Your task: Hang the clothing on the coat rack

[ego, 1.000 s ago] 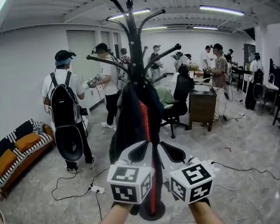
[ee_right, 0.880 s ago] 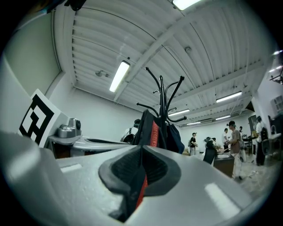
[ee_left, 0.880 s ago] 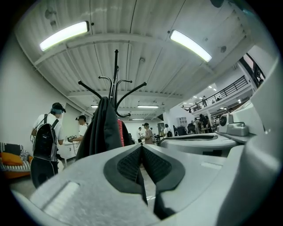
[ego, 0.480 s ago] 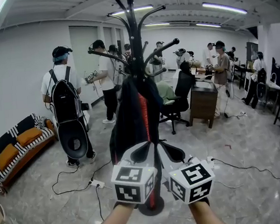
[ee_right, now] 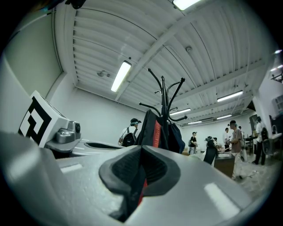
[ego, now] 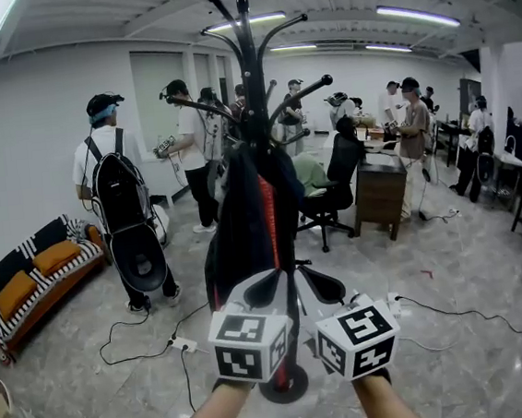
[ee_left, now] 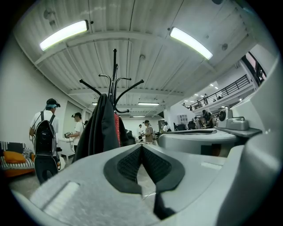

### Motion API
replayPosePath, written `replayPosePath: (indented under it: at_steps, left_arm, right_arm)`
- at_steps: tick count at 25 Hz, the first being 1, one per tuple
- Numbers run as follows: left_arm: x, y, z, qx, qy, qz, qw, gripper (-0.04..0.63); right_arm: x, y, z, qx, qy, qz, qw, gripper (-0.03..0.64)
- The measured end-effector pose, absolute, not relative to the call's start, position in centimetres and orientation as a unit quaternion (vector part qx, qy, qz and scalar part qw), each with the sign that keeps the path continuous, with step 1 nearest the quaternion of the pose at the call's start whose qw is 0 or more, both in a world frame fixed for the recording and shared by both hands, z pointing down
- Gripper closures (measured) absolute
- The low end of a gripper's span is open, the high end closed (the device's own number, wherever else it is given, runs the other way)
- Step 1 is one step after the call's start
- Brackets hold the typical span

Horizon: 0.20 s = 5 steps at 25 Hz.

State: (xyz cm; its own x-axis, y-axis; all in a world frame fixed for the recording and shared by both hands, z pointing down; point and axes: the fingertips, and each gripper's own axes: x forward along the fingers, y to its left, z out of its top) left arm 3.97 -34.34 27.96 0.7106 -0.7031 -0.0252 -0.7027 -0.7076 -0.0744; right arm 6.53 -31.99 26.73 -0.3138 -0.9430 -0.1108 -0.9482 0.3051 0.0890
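Note:
A black coat rack (ego: 247, 56) stands in front of me with a dark jacket (ego: 244, 224) hanging from it. A red stripe runs down the jacket's front. My left gripper (ego: 262, 287) and right gripper (ego: 319, 285) are side by side just before the jacket's lower part. In the left gripper view the left gripper (ee_left: 141, 148) is shut with only floor showing past its pads; the jacket (ee_left: 99, 128) hangs beyond. In the right gripper view the right gripper (ee_right: 142, 150) is shut, with dark cloth and the red stripe behind its pads and the jacket (ee_right: 150, 128) ahead.
A person with a black backpack (ego: 124, 209) stands left of the rack, with other people behind. A striped sofa (ego: 27, 274) lines the left wall. An office chair (ego: 333, 187) and a wooden desk (ego: 377, 196) are at the right. Cables (ego: 145, 341) lie on the floor.
The person with the backpack has drifted slightly left. Both grippers and the hanging jacket stay where they were.

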Motion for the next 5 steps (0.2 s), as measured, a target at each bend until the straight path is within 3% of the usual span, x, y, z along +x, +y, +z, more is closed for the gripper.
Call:
replayPosePath:
  at_steps: [5]
  left_arm:
    - [3.84,-34.41,27.94,-0.925,0.379,-0.004,0.036,0.590]
  right_arm:
    - [6.42,-32.06,26.56,-0.586,0.807,0.069,0.017,0.615]
